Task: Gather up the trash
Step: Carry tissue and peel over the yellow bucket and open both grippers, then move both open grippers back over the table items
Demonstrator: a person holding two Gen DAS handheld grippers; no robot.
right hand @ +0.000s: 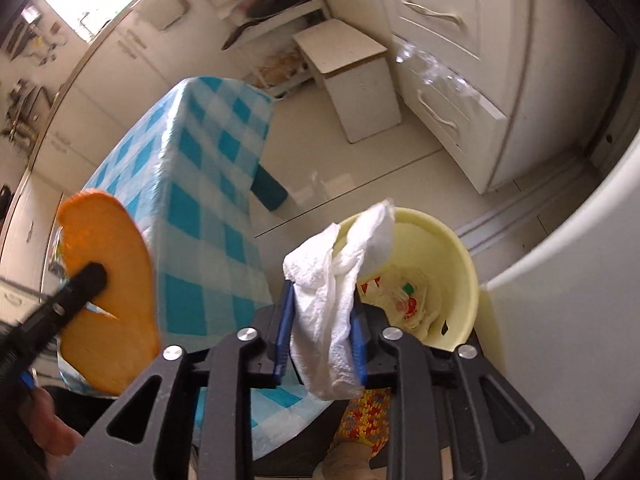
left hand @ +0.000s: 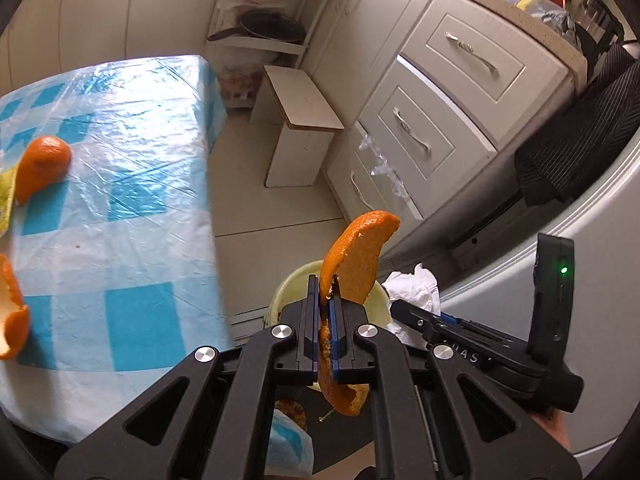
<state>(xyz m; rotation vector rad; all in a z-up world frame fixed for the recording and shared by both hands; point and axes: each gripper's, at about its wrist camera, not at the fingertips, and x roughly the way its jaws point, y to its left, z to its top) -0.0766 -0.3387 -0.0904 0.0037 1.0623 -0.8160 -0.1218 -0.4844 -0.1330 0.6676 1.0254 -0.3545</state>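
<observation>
My left gripper (left hand: pixel 325 288) is shut on a long curl of orange peel (left hand: pixel 356 256), held above a pale yellow bin (left hand: pixel 288 292) on the floor beside the table. My right gripper (right hand: pixel 322 296) hangs over the same bin (right hand: pixel 460 256), with a crumpled white paper towel (right hand: pixel 332 280) filling the gap between its blue pads. Wrappers (right hand: pixel 404 300) lie in the bottom of the bin. Two more pieces of orange peel, one (left hand: pixel 44 164) and another (left hand: pixel 12 312), rest on the blue-checked tablecloth (left hand: pixel 132 200). A yellow wrapper (left hand: pixel 6 196) shows at the table's left edge.
A small white stool (left hand: pixel 300 128) stands on the tiled floor beyond the table. White drawers (left hand: pixel 440 120) line the right side, and a white appliance (left hand: pixel 580 280) is close to the bin. A shelf with a pan (left hand: pixel 264 26) stands at the back.
</observation>
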